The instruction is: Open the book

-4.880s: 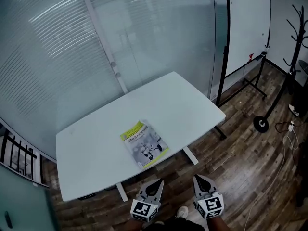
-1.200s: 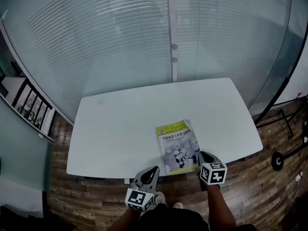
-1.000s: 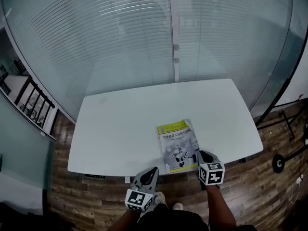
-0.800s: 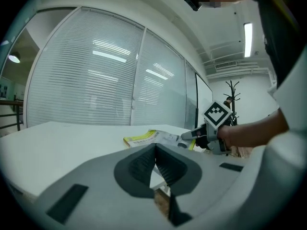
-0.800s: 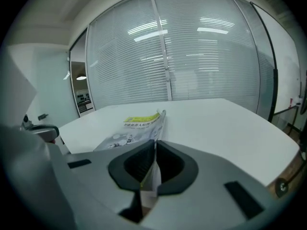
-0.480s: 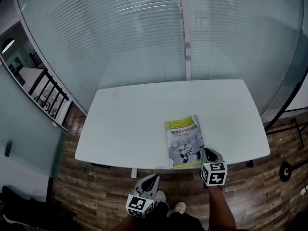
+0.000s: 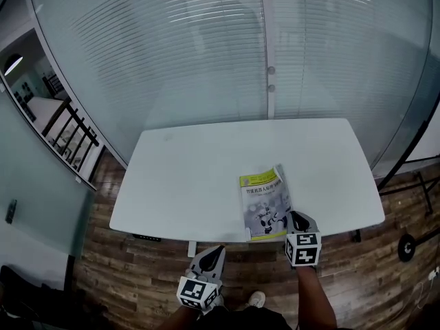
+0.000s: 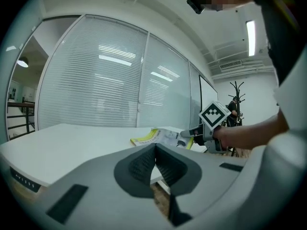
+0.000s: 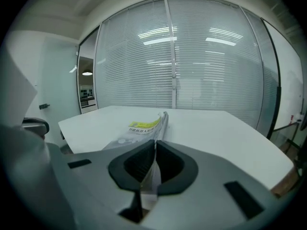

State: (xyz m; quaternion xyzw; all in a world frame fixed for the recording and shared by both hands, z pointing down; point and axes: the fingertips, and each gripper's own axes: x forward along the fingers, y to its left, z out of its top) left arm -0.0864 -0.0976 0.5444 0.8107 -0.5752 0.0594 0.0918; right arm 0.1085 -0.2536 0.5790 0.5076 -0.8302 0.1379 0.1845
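White is the colour of the surface (image 7: 185, 177), and a book (image 7: 263, 201) is lying on it. The book is sitting near the front edge, over on the right side, with its long side pointing away from the person. Its front is showing a yellow-green band at the far end and a grey picture under that.

The right gripper (image 7: 294, 216) is reaching in at the book's near right corner. In the right gripper view its two jaws are squeezing together on the thin cover (image 9: 152, 174). The sheet is standing on its edge between the dark pads. The cover is lifting up a little along the right side, while the rest of the book is lying flat. A person's arm (image 7: 313, 298) is holding this gripper from the near side.

The left gripper (image 7: 218, 251) is hanging just in front of the surface, out past its edge and above the brown wood floor (image 7: 130, 273). It is well apart from the book and is touching nothing. In the left gripper view its jaws are pressing together with nothing between them.

Behind the surface, a big glass wall (image 7: 206, 53) with blinds is shining with stripes of light.
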